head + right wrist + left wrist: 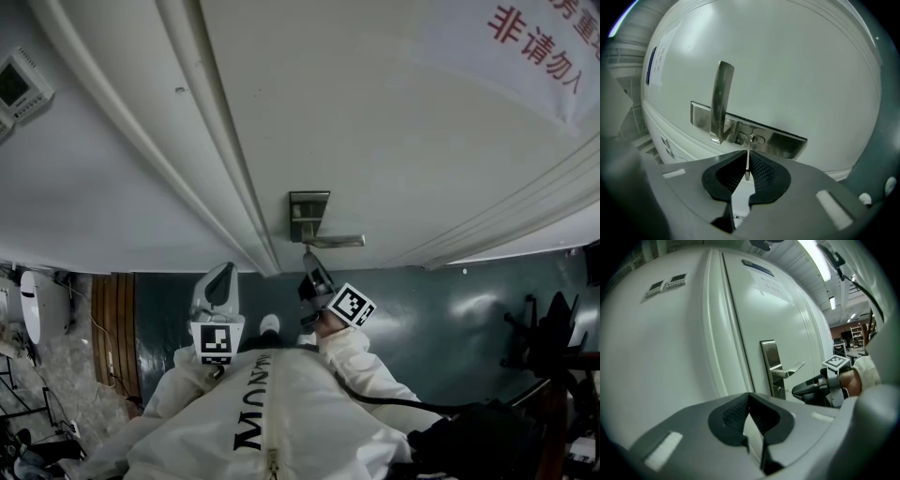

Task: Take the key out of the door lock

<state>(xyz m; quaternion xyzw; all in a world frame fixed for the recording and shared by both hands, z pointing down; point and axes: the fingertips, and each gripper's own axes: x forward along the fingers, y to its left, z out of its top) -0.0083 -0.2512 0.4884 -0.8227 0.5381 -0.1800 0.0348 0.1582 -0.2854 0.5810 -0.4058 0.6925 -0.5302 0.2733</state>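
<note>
Head view: right tongs (pixel 307 257) meet the door lock (pixel 307 217) below the handle (pixel 336 241). Left gripper view: left tongs (pixel 751 398) closed, empty, well clear of the lock. Right gripper view: jaws pinch the key (pixel 747 161), tip at the keyhole (pixel 753 138). Withdraw straight along the blade; avoid twisting.

Reaches the grey right gripper (pixel 307 255) to just under the brushed-steel lock plate (pixel 307 211), fingers (pixel 764 172) pinched on a thin silver key (pixel 747 164). Holds the grey left gripper (pixel 226 269) left of that plate and well back from it, fingers (pixel 733 416) closed together, nothing between. Wears white sleeves (pixel 361 361) on both arms.
</note>
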